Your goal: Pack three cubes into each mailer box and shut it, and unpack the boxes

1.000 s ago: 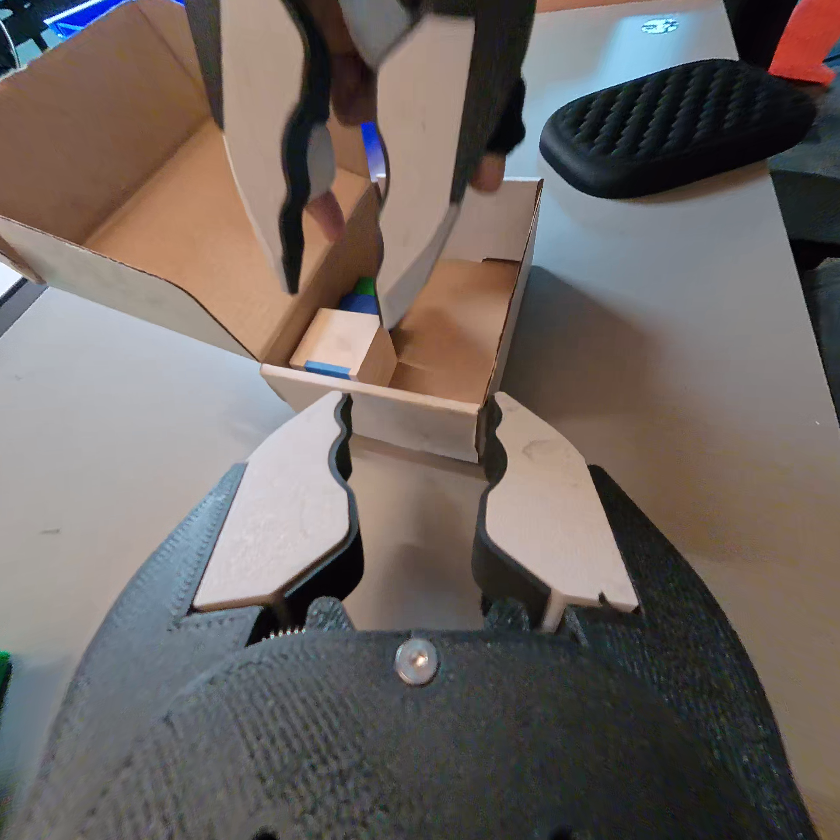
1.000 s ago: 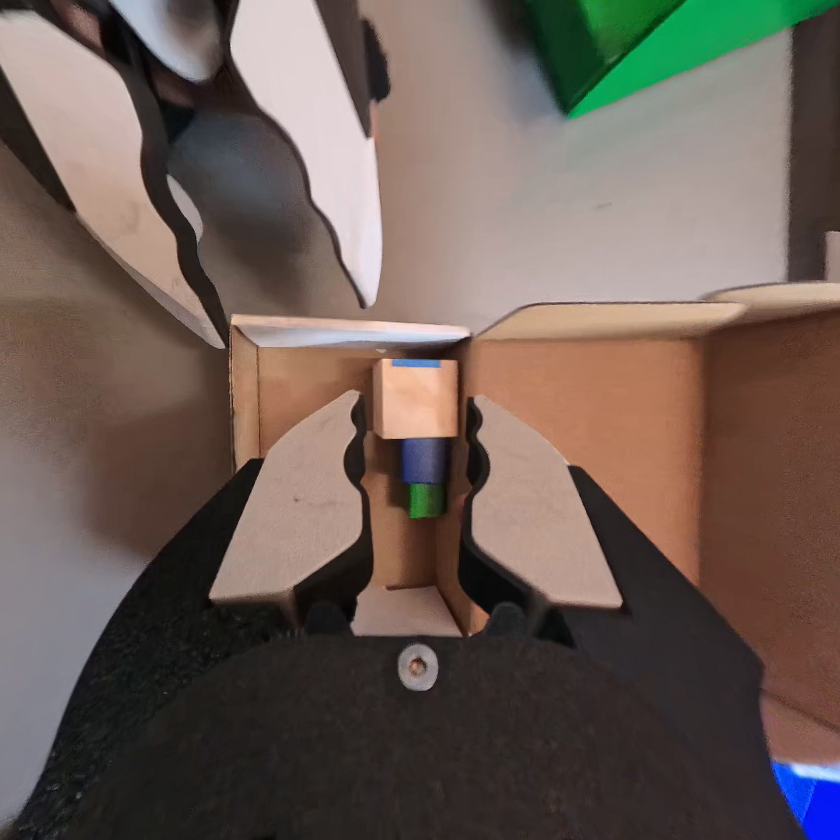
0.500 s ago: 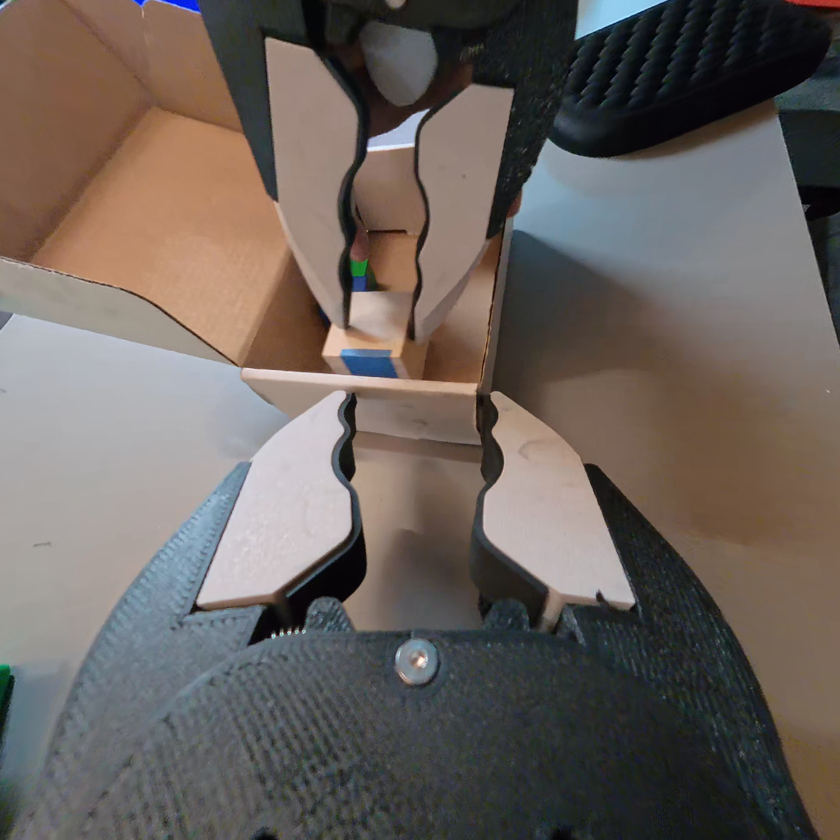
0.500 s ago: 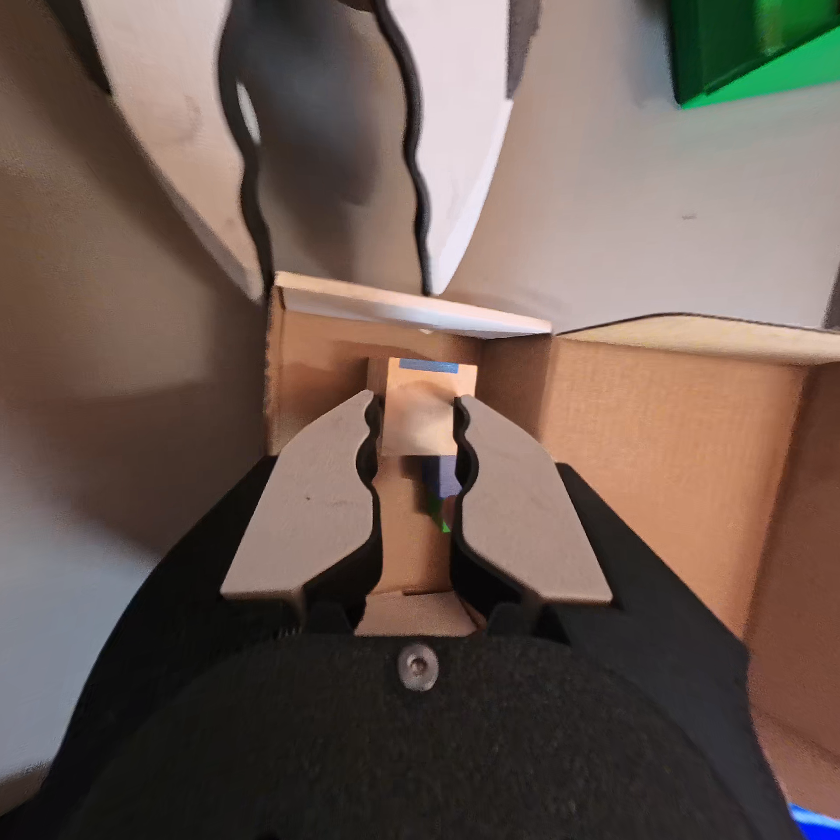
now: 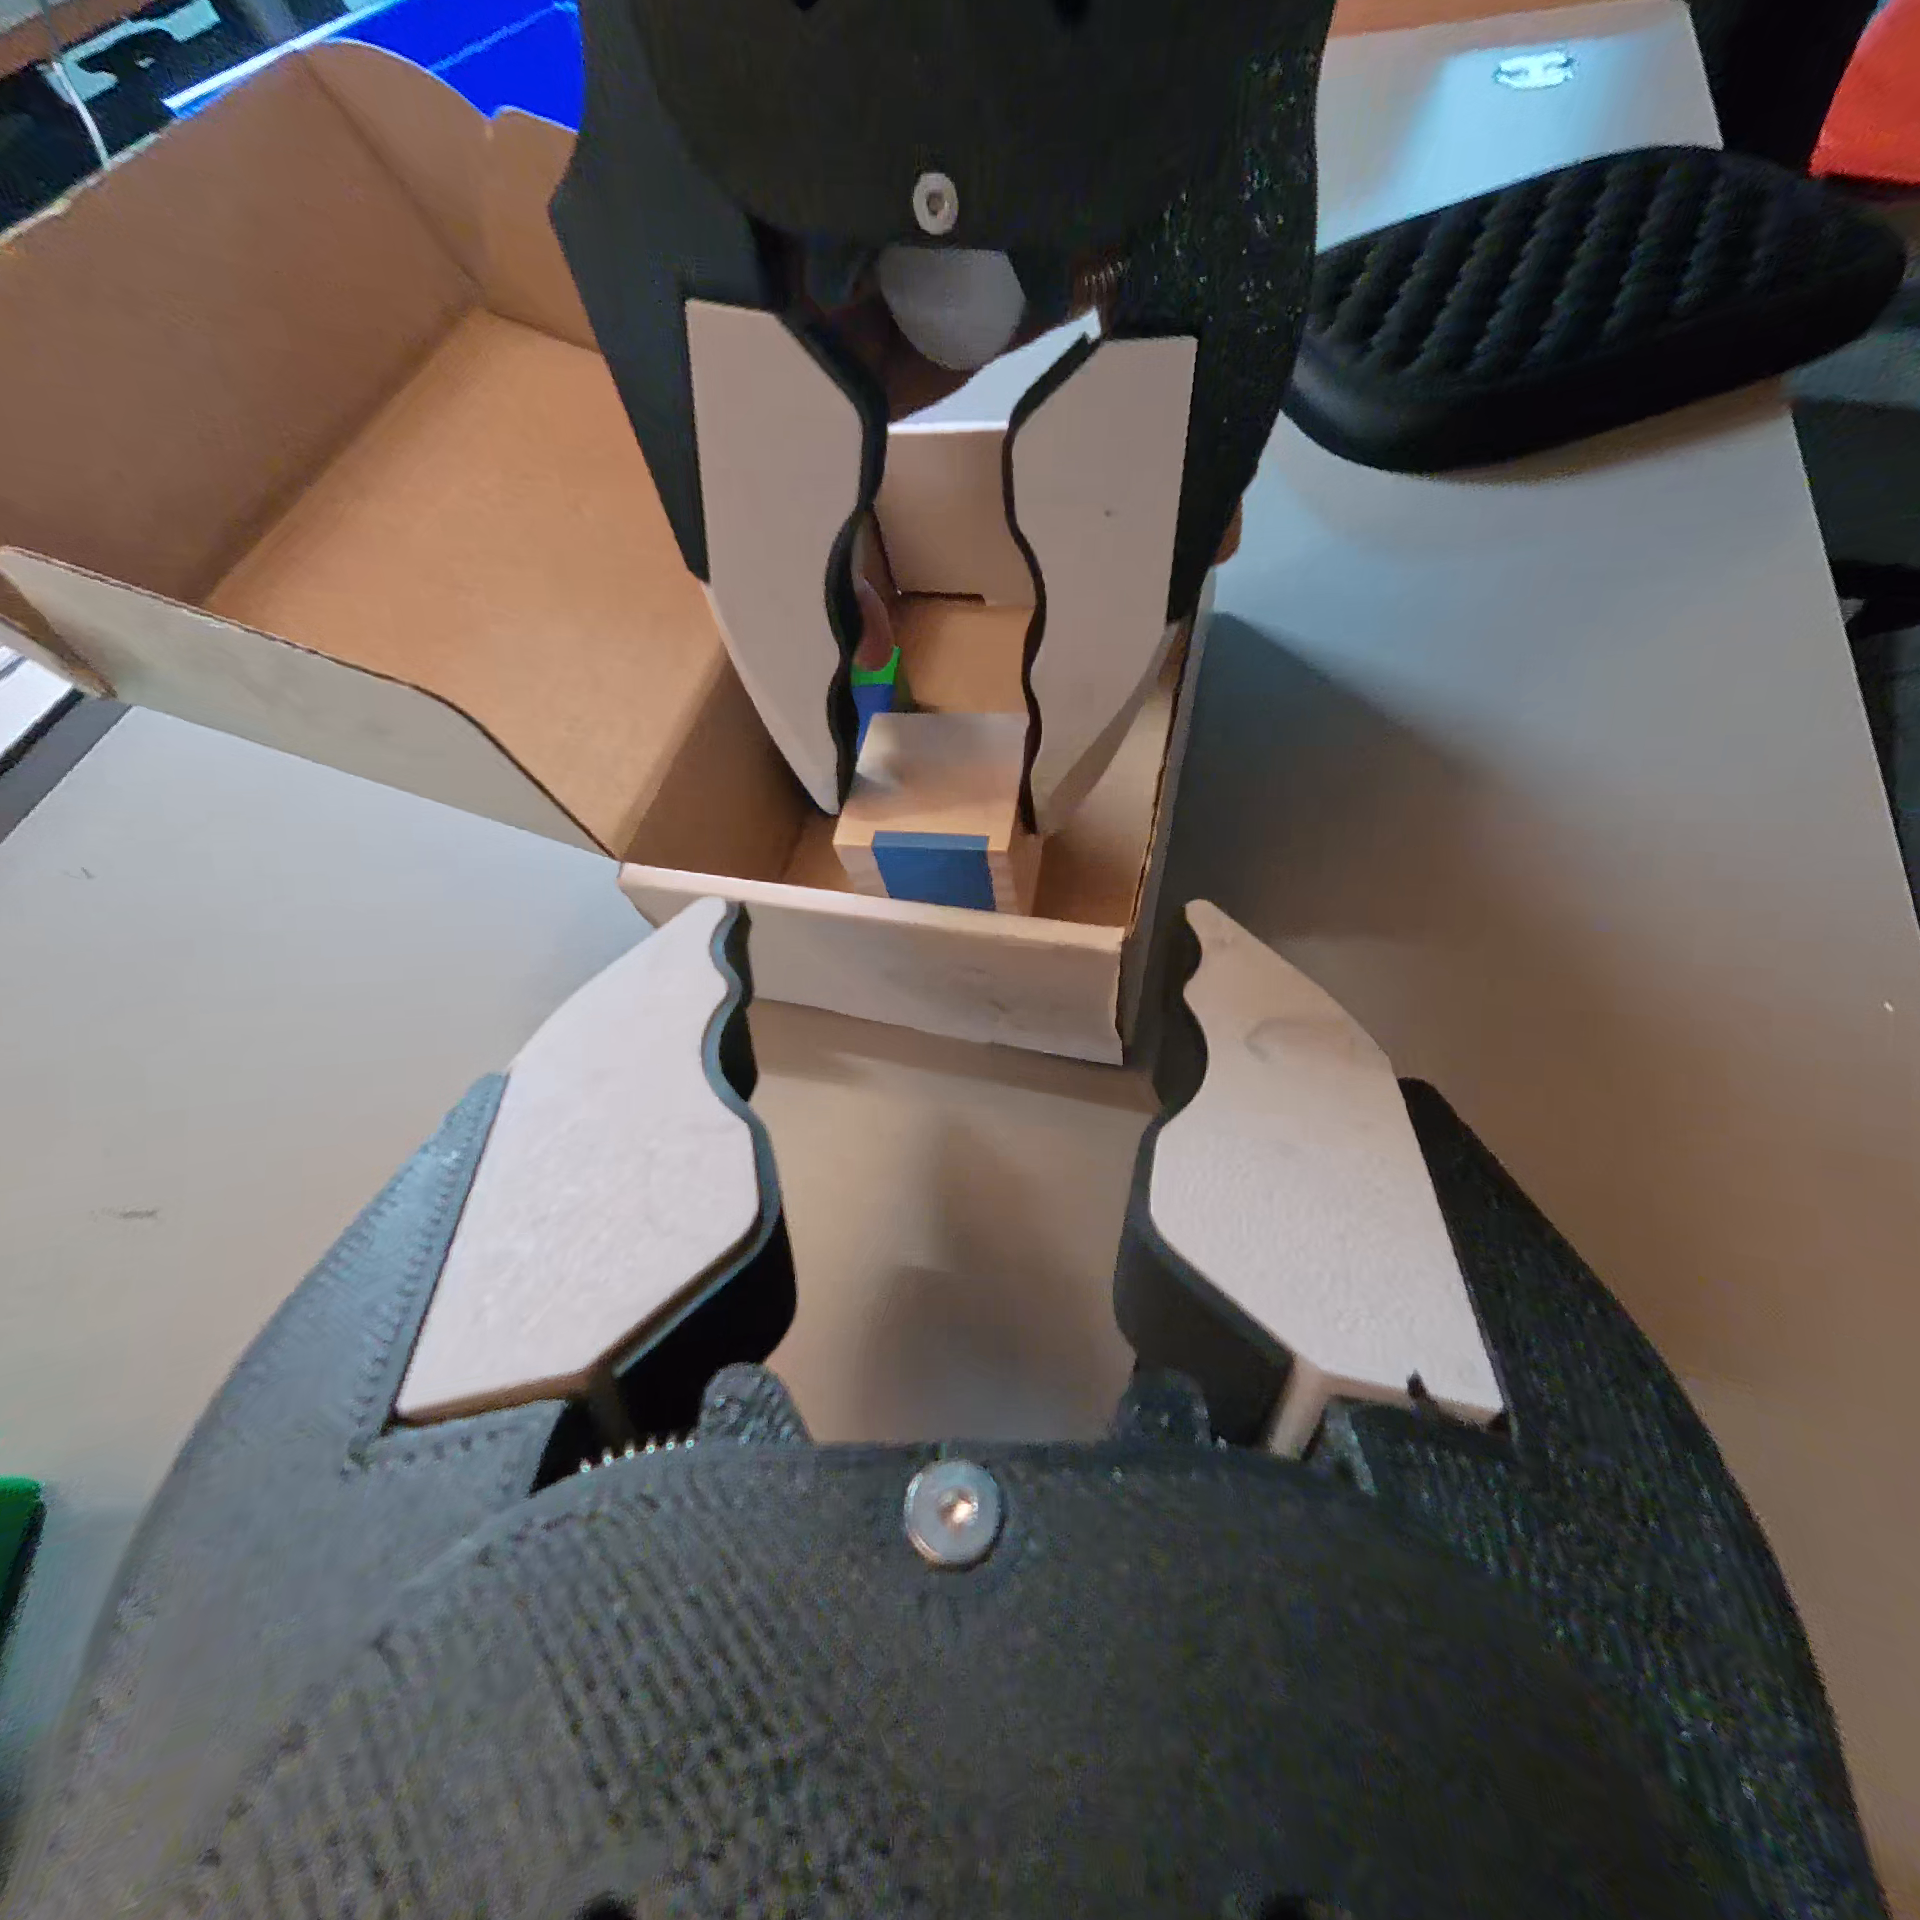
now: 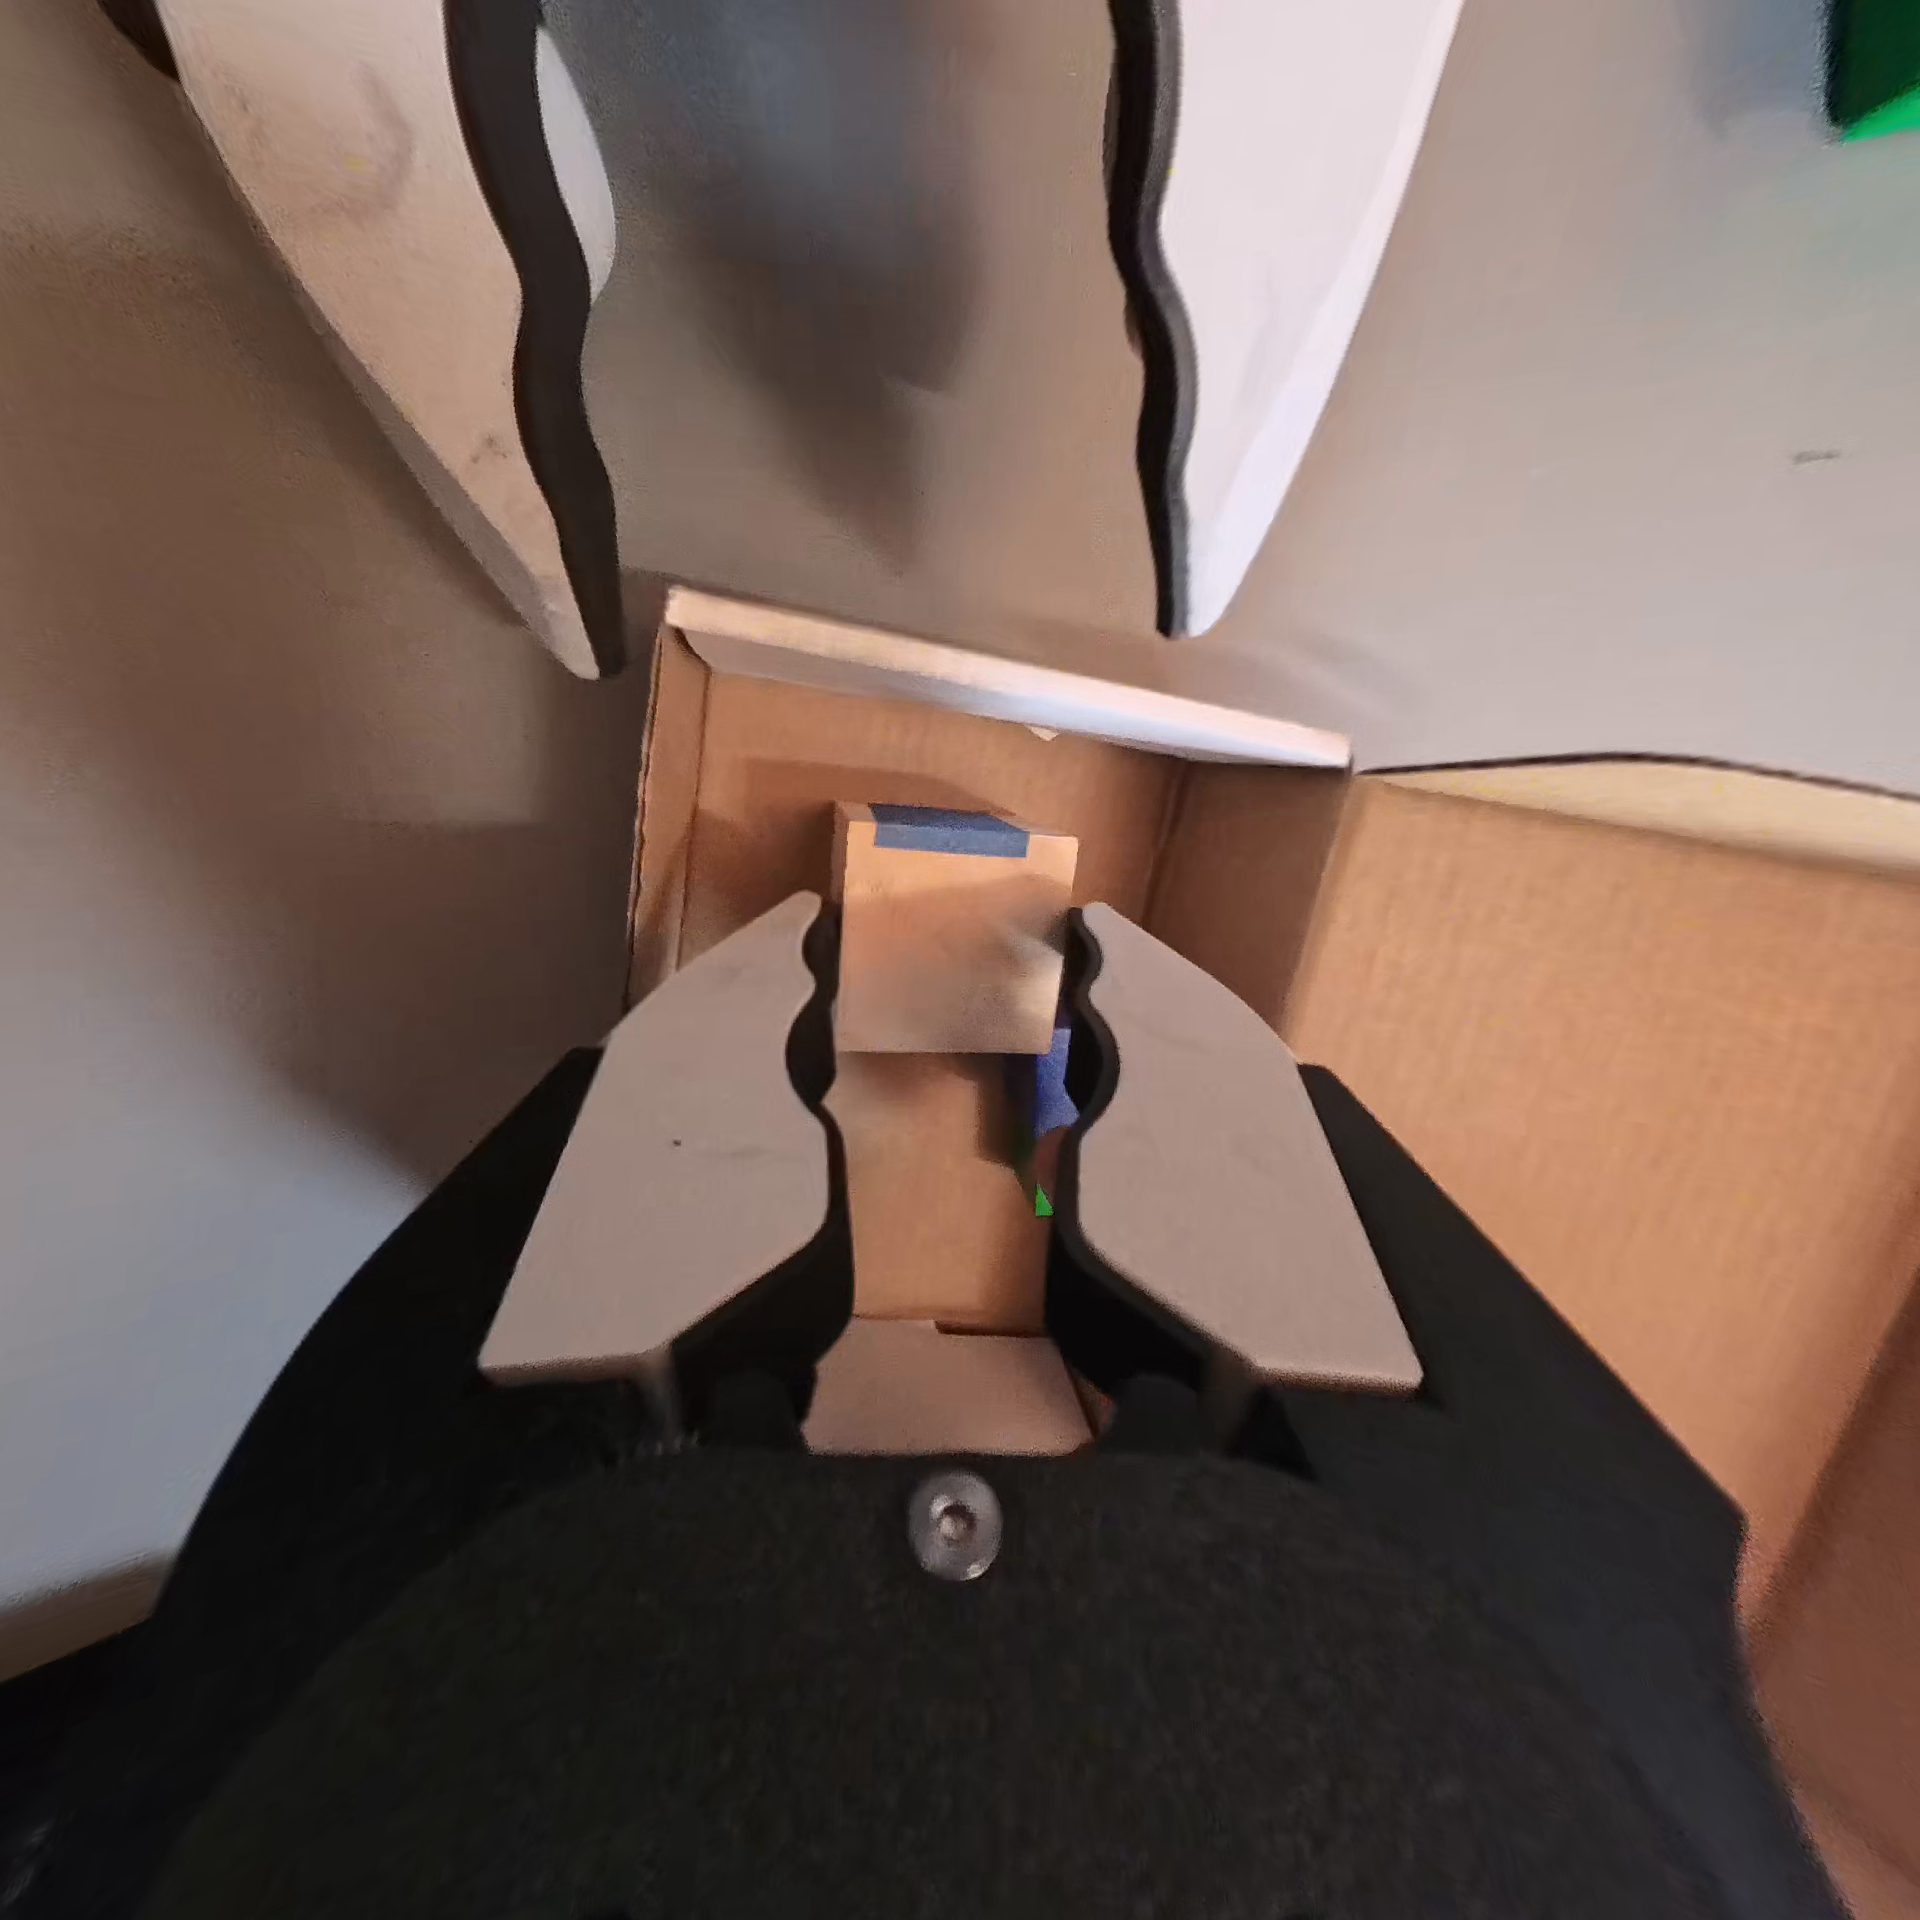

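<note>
An open cardboard mailer box [image 5: 935, 966] lies on the grey table, its lid [image 5: 312, 416] folded out to the left. My right gripper [image 5: 932, 816] reaches down into the box and is shut on a wooden cube with a blue face [image 5: 935, 769], one finger on each side. The right wrist view shows the same grip [image 6: 951, 925] on the wooden cube [image 6: 951, 935]. Behind it lie a blue cube [image 6: 1051, 1081] and a green cube [image 6: 1041, 1203], mostly hidden. My left gripper [image 5: 961, 935] is open and empty at the box's front wall.
A black padded cushion [image 5: 1590, 312] lies on the table at the back right. A green object [image 6: 1881, 83] sits beyond the box, and a green edge [image 5: 16, 1538] shows at the far left. An orange thing [image 5: 1870, 83] sits in the back right corner. Some 5 centimetres of space lies between my two pairs of fingers. From the left gripper's tips to the green object [image 6: 1881, 83] is close to 20 centimetres.
My right gripper came down into the box and closed on the wooden cube. My left gripper stayed at the front wall and opened a little wider.
</note>
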Demonstrator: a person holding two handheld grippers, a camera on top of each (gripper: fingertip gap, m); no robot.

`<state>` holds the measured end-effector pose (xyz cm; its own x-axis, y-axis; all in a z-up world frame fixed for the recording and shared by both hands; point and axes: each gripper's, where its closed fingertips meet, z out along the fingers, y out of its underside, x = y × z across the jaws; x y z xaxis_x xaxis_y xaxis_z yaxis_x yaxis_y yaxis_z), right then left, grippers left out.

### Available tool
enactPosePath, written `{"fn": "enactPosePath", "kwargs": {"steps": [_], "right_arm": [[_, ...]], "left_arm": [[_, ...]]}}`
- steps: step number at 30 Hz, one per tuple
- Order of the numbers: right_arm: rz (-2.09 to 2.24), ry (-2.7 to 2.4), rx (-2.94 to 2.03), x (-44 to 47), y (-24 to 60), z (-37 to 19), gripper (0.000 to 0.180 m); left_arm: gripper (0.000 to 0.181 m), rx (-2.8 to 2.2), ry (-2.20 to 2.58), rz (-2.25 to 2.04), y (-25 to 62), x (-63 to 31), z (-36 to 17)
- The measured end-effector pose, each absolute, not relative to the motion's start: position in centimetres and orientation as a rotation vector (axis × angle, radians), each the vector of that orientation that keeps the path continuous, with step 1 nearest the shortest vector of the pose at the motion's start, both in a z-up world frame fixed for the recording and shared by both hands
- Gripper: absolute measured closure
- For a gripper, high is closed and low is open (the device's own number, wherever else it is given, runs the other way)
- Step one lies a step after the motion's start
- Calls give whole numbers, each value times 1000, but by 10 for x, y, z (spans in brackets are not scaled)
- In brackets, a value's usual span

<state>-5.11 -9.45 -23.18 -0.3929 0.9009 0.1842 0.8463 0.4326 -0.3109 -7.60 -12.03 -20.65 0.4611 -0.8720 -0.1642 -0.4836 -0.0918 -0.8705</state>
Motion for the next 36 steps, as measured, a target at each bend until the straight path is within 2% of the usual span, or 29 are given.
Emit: {"fn": "enactPosePath", "kwargs": {"steps": [6, 11, 18, 25, 36], "right_arm": [[314, -2273, -1505, -48, -91, -201, 139], [322, -2132, -1528, -20, -70, -146, 138], [73, -1883, -1700, 68, 20, -92, 138], [-37, -1737, -1953, 142, 119, -123, 138], [-74, -1844, -2078, 141, 192, -210, 138]], "left_arm": [[103, -1733, 1078, -513, -118, -76, -194], [103, -1729, 1041, -520, -119, -73, -187], [102, -1721, 1043, -505, -117, -69, -185], [102, -1719, 993, -506, -114, -68, -181], [101, -1743, 939, -501, -110, -71, -189]]}}
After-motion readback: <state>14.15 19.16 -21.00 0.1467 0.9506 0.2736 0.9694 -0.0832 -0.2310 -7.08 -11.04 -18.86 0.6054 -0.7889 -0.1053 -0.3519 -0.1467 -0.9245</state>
